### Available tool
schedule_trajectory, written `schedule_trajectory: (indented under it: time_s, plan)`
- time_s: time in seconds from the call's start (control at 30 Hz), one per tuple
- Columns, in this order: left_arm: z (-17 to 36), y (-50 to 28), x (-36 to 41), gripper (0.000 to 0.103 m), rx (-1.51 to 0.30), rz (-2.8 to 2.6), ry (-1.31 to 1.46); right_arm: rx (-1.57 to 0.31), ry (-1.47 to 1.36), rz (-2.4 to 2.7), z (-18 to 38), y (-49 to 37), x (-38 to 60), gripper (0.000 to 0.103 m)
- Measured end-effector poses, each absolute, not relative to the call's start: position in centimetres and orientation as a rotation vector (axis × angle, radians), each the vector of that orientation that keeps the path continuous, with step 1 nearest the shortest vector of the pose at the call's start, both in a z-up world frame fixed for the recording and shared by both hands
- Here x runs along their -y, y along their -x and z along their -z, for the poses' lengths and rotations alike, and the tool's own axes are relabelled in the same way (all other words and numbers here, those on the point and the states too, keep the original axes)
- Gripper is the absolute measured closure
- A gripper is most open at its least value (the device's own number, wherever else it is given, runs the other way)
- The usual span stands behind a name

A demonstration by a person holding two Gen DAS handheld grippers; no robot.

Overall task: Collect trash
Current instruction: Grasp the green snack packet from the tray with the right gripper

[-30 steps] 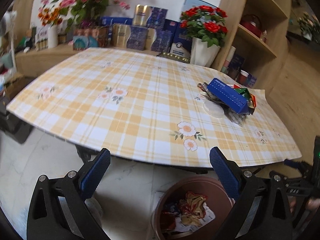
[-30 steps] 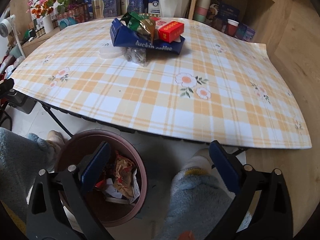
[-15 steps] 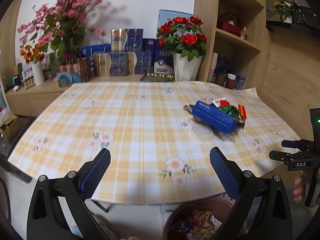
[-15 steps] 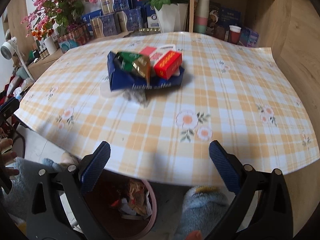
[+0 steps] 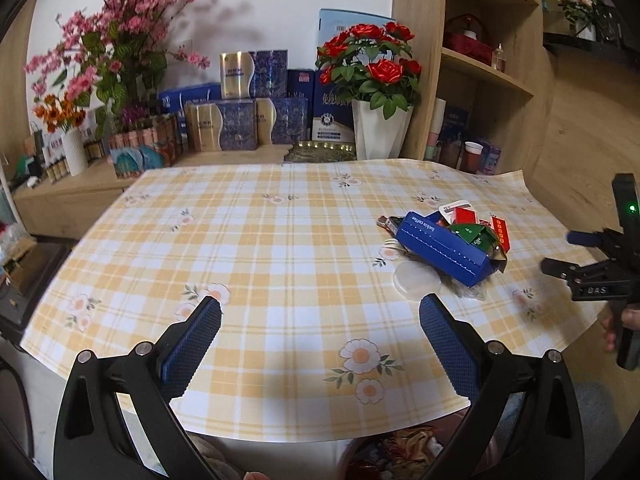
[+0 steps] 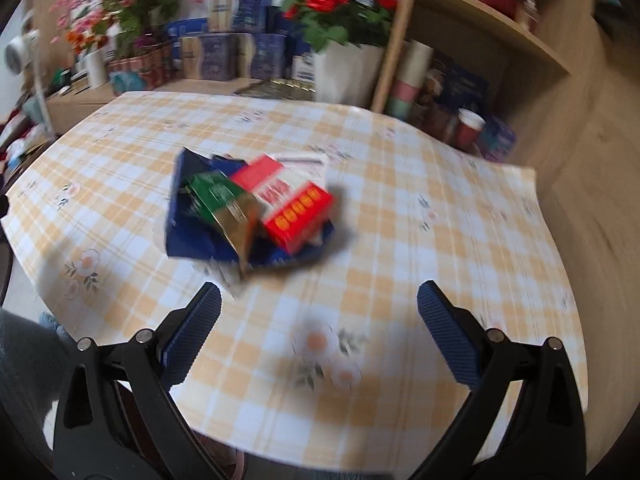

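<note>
A trash pile lies on the yellow plaid table: a blue coffee box, a red box, a green and gold wrapper, and a clear round lid. My left gripper is open and empty over the table's near edge, left of the pile. My right gripper is open and empty, just short of the pile; it also shows at the right edge of the left wrist view. A brown bin with trash stands below the near edge.
Behind the table a low shelf holds blue gift boxes, pink flowers and a white vase of red roses. A wooden shelf unit with cups stands at the back right.
Both grippers have risen from the bin at floor level to above the table. The right one has moved in toward the trash pile. Both stay open.
</note>
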State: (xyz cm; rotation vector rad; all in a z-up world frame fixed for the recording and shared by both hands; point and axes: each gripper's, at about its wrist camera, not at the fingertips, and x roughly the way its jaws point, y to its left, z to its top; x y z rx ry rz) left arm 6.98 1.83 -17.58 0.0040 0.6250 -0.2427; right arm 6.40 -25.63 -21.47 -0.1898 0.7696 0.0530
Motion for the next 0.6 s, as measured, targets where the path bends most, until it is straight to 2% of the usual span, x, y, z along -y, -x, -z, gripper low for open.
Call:
schedule_trajectory:
  time_s: [0.03, 0.1, 0.23, 0.43, 0.53, 0.57, 0.6]
  plan:
    - [17.7, -7.2, -1.8, 0.006, -0.636, 0.239, -0.001, -0.761, 0.209, -0.067, 21.4, -6.7, 25.2, 0.009]
    - [18.1, -7.5, -1.9, 0.006, -0.659, 0.244, 0.017, -0.748, 0.271, -0.097, 21.3, -7.6, 24.1, 0.021]
    - [18.3, -7.6, -2.5, 0.006, -0.667, 0.218, 0.064, -0.742, 0.420, -0.134, 21.9, -9.7, 21.7, 0.024]
    - [18.8, -7.9, -3.4, 0.006, -0.702, 0.226, 0.106, -0.777, 0.451, -0.208, 22.5, -12.4, 20.0, 0.034]
    - [19.0, -7.9, -3.6, 0.006, -0.717, 0.237, 0.123, -0.796, 0.464, -0.238, 22.9, -13.3, 19.3, 0.047]
    - [19.1, -8.0, -3.6, 0.006, -0.722, 0.238, 0.128, -0.803, 0.462, -0.254, 23.0, -13.5, 19.1, 0.064]
    - [19.2, -8.0, -3.6, 0.006, -0.730, 0.240, 0.135, -0.813, 0.458, -0.274, 23.1, -13.6, 19.0, 0.067]
